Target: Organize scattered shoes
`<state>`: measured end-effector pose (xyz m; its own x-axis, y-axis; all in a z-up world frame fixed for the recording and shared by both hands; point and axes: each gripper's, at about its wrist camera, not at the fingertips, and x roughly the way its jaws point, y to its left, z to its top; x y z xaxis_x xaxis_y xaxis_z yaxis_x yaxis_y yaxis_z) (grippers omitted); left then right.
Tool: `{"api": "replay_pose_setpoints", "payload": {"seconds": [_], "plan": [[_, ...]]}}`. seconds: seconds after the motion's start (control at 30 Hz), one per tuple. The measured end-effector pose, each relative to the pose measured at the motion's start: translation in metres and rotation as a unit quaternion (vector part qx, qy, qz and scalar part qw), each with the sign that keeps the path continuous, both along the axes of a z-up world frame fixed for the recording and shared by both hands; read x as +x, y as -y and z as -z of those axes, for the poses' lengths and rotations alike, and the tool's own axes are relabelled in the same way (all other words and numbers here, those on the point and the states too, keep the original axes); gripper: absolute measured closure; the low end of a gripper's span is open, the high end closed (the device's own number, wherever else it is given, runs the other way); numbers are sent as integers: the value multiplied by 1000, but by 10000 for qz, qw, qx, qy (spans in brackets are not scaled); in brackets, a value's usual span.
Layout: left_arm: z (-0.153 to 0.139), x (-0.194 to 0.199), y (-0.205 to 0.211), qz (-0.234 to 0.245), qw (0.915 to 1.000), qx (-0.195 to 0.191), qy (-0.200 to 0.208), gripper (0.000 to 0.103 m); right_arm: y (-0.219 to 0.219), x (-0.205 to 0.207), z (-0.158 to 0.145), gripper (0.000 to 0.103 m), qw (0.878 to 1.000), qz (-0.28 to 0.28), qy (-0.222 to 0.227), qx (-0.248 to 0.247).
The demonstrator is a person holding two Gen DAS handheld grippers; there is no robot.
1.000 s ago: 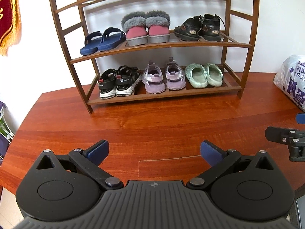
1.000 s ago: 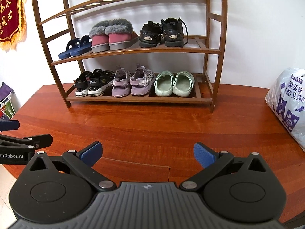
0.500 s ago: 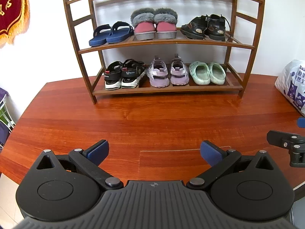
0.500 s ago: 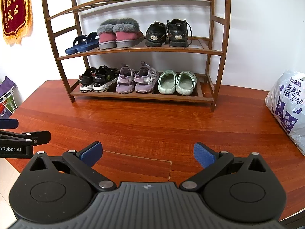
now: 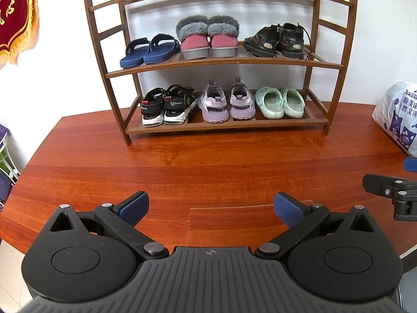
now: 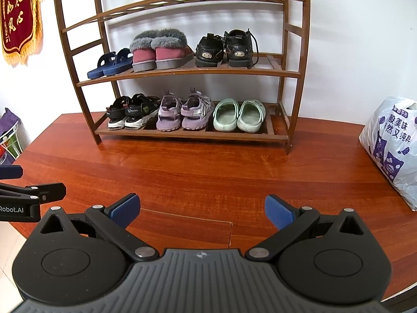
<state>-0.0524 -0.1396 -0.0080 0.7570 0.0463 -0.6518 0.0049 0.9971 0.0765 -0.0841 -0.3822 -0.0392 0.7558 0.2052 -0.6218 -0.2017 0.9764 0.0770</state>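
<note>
Six pairs of shoes are sitting on the wooden shoe rack [image 5: 221, 64], which is standing at the far side of the reddish wooden table [image 5: 208, 167], against the white wall. On the middle shelf, from left to right, are lying the blue slippers [image 5: 148, 49], the pink fur-lined boots [image 5: 208, 40] and the black leather shoes [image 5: 276, 40]. On the bottom shelf are lying the black sport sandals [image 5: 166, 105], the purple sandals [image 5: 225, 103] and the pale green clogs [image 5: 278, 103]. All heels are pointing toward the cameras, as far as the curved fisheye picture is letting me judge. The top shelf is carrying nothing. The left gripper [image 5: 211, 207] is hovering over the near part of the table, well apart from the rack, with its blue pads [image 5: 134, 206] spread wide and nothing between them. The right gripper [image 6: 202, 210] is hanging beside it at the same side of the table, also spread wide and gripping nothing; the rack is lying straight ahead of both. A white printed plastic bag [image 6: 393, 146] is resting on the table to the right of the rack, and a red banner with gold fringe [image 6: 20, 15] is hanging on the wall at the left.
</note>
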Motion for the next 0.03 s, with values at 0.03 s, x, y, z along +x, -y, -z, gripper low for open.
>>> {"api": "replay_pose_setpoints", "payload": {"seconds": [0.03], "plan": [[-1,0,-1,-4,10000,2,8,0,0,0,0,1,10000,2,10,2]]}}
